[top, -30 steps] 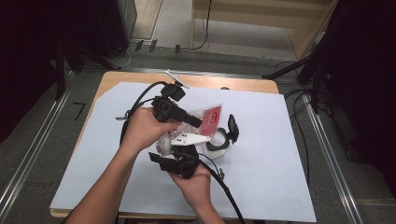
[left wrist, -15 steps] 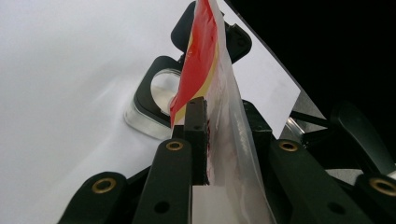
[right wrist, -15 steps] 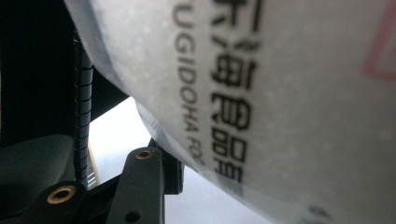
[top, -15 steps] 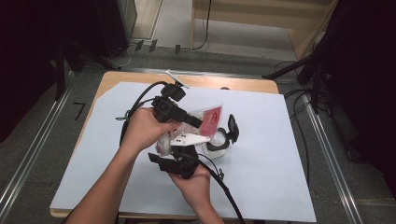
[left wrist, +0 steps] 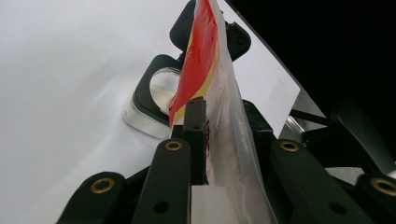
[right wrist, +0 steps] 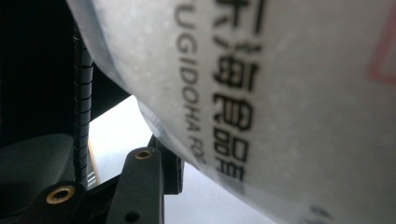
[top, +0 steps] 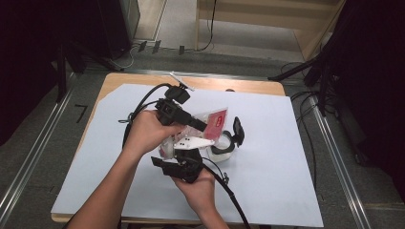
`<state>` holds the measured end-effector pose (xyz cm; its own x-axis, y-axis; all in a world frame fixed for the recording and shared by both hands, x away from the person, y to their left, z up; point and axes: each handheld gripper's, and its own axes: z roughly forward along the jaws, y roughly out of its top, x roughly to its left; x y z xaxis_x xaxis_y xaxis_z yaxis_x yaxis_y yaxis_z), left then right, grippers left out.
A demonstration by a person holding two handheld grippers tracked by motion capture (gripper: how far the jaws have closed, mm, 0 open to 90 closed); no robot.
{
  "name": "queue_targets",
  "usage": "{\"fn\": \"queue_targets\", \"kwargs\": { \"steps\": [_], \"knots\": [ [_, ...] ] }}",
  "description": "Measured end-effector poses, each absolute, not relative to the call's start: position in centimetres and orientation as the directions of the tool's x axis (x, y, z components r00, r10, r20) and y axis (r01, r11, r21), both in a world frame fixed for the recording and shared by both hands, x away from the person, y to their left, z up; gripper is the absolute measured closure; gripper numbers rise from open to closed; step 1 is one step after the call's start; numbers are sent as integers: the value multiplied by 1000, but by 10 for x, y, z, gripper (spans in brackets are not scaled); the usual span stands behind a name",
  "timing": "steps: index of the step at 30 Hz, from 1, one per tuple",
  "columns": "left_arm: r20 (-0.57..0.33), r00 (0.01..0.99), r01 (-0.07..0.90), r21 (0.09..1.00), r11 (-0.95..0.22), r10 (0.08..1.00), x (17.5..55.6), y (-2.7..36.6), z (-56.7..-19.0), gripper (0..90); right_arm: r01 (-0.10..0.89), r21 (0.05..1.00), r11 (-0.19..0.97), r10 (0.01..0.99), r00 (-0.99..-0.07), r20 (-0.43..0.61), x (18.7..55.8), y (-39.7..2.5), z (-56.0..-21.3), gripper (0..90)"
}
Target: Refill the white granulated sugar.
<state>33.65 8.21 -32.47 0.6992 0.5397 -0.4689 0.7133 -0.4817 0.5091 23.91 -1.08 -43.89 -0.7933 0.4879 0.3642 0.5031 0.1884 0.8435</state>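
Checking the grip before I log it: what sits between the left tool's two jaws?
In the left gripper view, the left tool has a clear plastic bag with a red printed top between its jaws, which press on it. Beyond lies a black-rimmed container.

Both hands hold the left gripper [top: 203, 127] and right gripper [top: 187, 157] against a red-topped bag [top: 216, 122] over the table [top: 267, 171].

Your left claw [top: 203, 126] points right, jaws clamped together, left hand [top: 145, 131] gripping its body. Your right claw [top: 184, 152] sits just below it, right hand [top: 200, 188] beneath; its jaw spacing is unreadable.
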Motion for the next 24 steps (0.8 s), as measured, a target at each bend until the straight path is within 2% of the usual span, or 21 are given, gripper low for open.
{"fn": "queue_targets", "kwargs": {
  "steps": [24],
  "knots": [
    [-467, 702, 710, 516, -479, 538, 336, 81, -324, 770, 504, 843, 188, 496, -790, 361, 239, -11, -439, 630]
  ]
}}
